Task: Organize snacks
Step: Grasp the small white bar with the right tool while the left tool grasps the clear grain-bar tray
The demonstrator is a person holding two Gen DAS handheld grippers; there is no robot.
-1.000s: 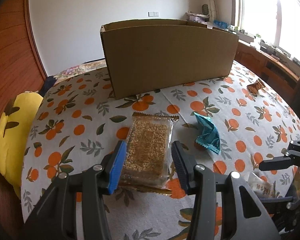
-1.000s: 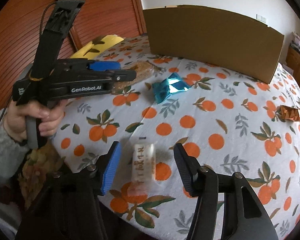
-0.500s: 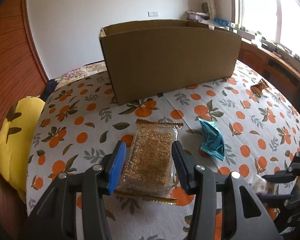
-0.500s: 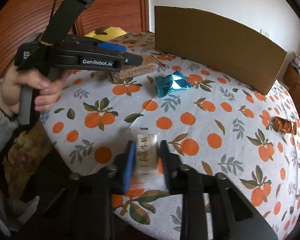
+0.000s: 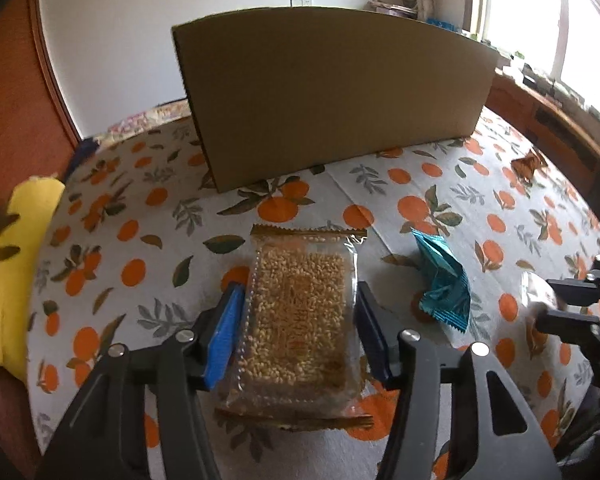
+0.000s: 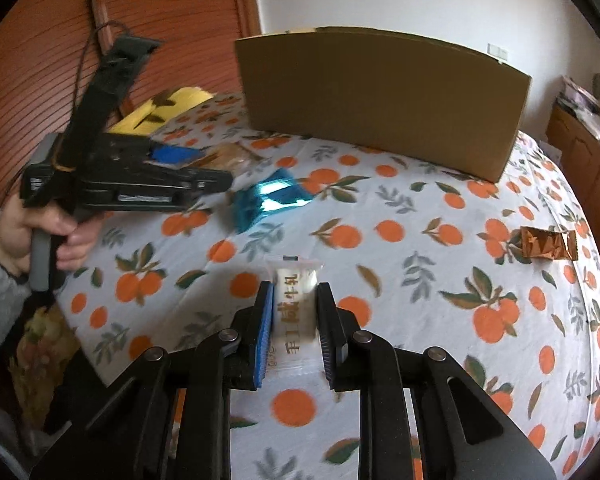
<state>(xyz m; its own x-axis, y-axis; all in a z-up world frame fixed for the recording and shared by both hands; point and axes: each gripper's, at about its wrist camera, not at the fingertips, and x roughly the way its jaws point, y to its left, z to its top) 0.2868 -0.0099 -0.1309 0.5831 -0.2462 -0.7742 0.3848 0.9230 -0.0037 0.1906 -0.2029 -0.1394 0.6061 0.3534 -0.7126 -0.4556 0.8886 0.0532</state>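
Note:
A clear pack of puffed-grain snack (image 5: 300,320) lies on the orange-print tablecloth (image 5: 140,240) between the fingers of my left gripper (image 5: 298,292). Its jaws are opening, and both pads stand just off the pack's sides. My right gripper (image 6: 295,288) is shut on a small white packet with printed characters (image 6: 294,304), low over the cloth. A tall cardboard box (image 5: 332,92) stands behind on the table. The left gripper (image 6: 204,176), held by a hand, shows at the left of the right wrist view.
A teal foil packet (image 5: 444,292) lies right of the grain pack. A brown foil packet (image 6: 548,242) rests near the table's right edge. A yellow cushion (image 5: 16,272) sits off the left side. Wooden cabinets and a window line the right.
My right gripper has shut on the white packet, which lay between open fingers a second ago. The left jaws have widened around the grain pack, and the left gripper has moved closer to the box.

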